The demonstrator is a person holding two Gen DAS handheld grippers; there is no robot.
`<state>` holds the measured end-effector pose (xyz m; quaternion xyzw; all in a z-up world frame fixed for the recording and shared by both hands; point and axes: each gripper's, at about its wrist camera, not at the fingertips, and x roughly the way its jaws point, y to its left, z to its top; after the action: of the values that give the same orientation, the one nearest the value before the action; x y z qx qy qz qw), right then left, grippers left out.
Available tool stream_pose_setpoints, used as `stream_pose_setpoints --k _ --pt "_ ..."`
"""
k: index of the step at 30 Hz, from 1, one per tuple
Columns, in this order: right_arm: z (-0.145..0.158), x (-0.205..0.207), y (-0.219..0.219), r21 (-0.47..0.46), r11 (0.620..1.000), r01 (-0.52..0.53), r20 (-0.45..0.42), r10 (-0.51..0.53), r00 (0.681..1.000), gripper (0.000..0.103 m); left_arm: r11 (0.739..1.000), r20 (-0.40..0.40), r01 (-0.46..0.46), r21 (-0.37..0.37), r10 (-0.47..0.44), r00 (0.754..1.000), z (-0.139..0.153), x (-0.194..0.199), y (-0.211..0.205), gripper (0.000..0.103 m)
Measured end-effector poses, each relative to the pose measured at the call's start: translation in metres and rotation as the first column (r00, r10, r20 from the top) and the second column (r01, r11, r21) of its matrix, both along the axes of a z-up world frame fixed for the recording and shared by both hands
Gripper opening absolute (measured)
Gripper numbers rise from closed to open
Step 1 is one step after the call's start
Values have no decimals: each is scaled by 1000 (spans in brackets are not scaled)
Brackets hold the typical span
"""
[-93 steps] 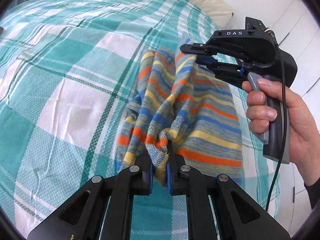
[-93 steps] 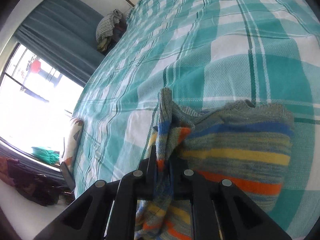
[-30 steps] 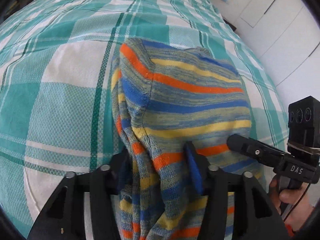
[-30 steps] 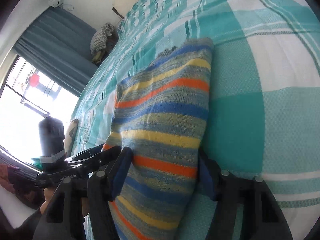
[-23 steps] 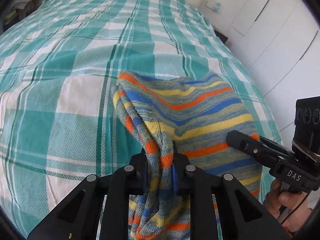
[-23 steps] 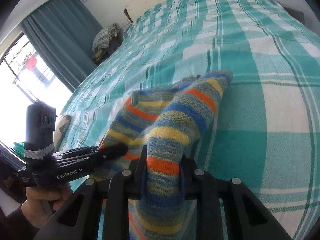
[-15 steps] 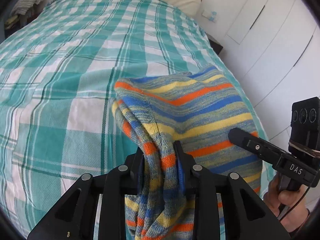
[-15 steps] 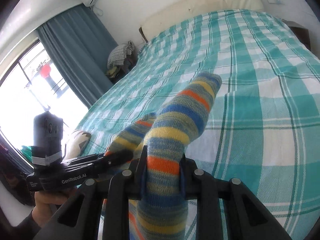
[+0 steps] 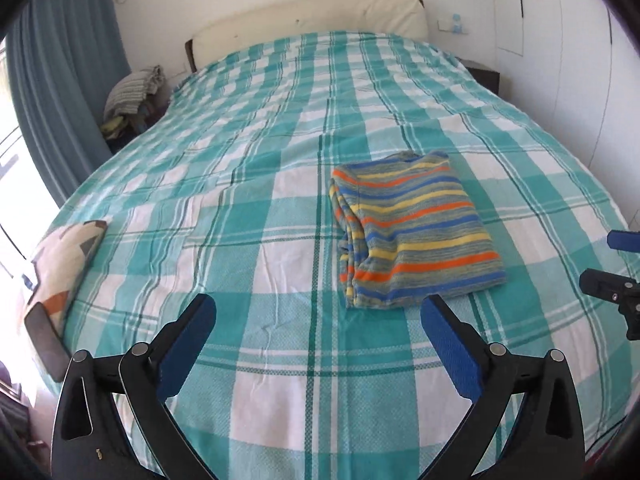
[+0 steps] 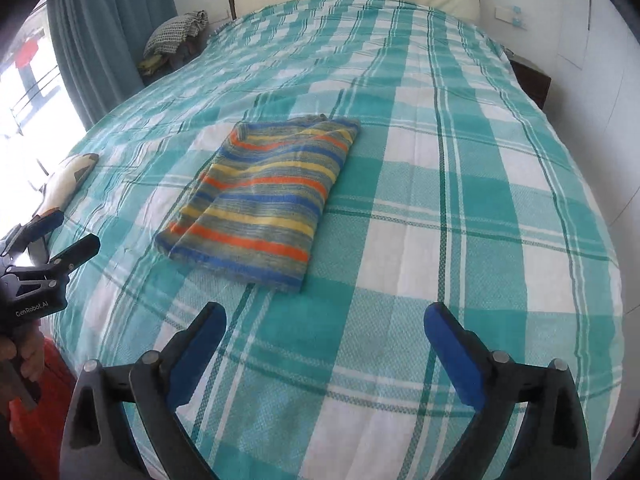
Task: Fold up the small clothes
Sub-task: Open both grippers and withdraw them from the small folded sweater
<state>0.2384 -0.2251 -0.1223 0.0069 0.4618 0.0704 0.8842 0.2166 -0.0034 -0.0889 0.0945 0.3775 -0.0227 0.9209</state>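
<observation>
A striped knit garment in blue, yellow, orange and grey lies folded in a flat rectangle on the teal plaid bed. It also shows in the right wrist view. My left gripper is open and empty, held back above the bed, near side of the garment. My right gripper is open and empty, also back from the garment. The left gripper shows at the left edge of the right wrist view, and the right gripper's tips show at the right edge of the left wrist view.
A patterned cushion lies at the bed's left edge. A pile of clothes sits by the blue curtain. A cream headboard stands at the far end. White wardrobe doors are on the right.
Both grippers were shut on the garment and lifting it. Now both have let go and pulled back, and the garment lies folded flat on the bed.
</observation>
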Motion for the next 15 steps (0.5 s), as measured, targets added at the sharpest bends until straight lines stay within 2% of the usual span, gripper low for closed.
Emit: stream_pose_setpoints --k 4,7,10,15 --pt "43 -44 18 -54 998 -21 77 25 997 101 998 22 -60 10 60 998 30 -35 2 103" --pt "62 -68 29 -80 996 -25 104 33 994 101 995 9 -97 1 97 995 39 -58 8 103" --pt "72 -87 33 -73 997 -23 89 30 996 101 993 -29 -117 -20 117 993 40 -77 12 102" --pt "77 -112 36 -66 998 -11 68 16 998 101 993 -92 -120 -16 118 989 42 -97 12 102"
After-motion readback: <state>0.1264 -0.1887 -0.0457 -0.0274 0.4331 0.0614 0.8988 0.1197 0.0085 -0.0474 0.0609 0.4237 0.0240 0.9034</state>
